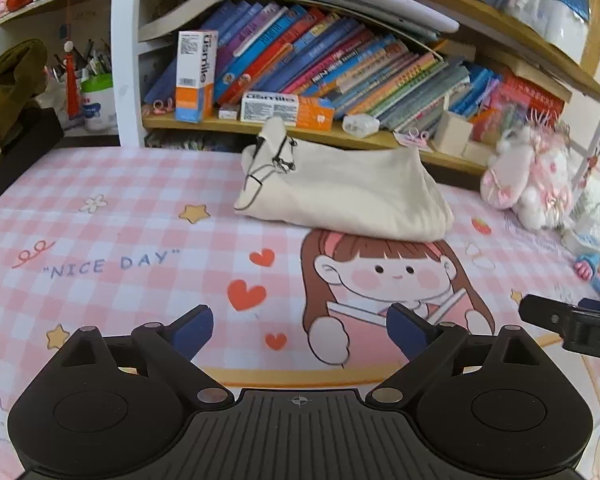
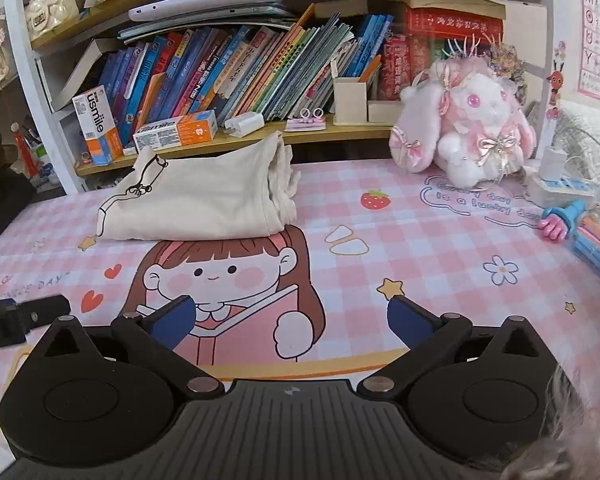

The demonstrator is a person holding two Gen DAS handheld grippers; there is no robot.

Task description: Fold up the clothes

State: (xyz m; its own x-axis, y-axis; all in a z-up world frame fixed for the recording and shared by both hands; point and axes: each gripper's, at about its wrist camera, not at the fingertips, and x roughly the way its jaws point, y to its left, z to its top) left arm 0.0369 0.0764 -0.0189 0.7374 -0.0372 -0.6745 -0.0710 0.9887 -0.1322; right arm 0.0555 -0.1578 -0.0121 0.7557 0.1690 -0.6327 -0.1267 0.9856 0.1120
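Cream cotton garment (image 1: 340, 196), already folded into a thick rectangular bundle with a black line drawing near one end, lies on the pink checked desk mat (image 1: 112, 216), just above the head of the cartoon girl printed on that mat. Its near edge touches the top of the girl's brown hair. In the right wrist view the same bundle (image 2: 204, 196) shows its stacked layered edges on the side facing the strawberry print, and its far side rises close against the wooden bookshelf ledge (image 2: 236, 140) behind the mat.

The left gripper (image 1: 300, 330) hovers over the lower part of the cartoon girl, well apart from the garment, with its blue-padded fingers (image 1: 194, 330) spread wide and nothing between them. The right gripper (image 2: 292, 320) sits likewise over the girl's pink book, its blue fingers (image 2: 410, 320) also spread wide and holding nothing; the garment lies ahead of it and a little to the left. Each camera catches the black body of the other gripper at the edge of its view, beside the girl's figure.

A white and pink plush rabbit (image 2: 464, 136) sits at the back corner of the mat, to the right of the garment and apart from it. Orange and white toothpaste boxes (image 2: 176, 132) stand and lie on the ledge just behind the bundle, before a row of leaning colourful books (image 2: 236, 76).
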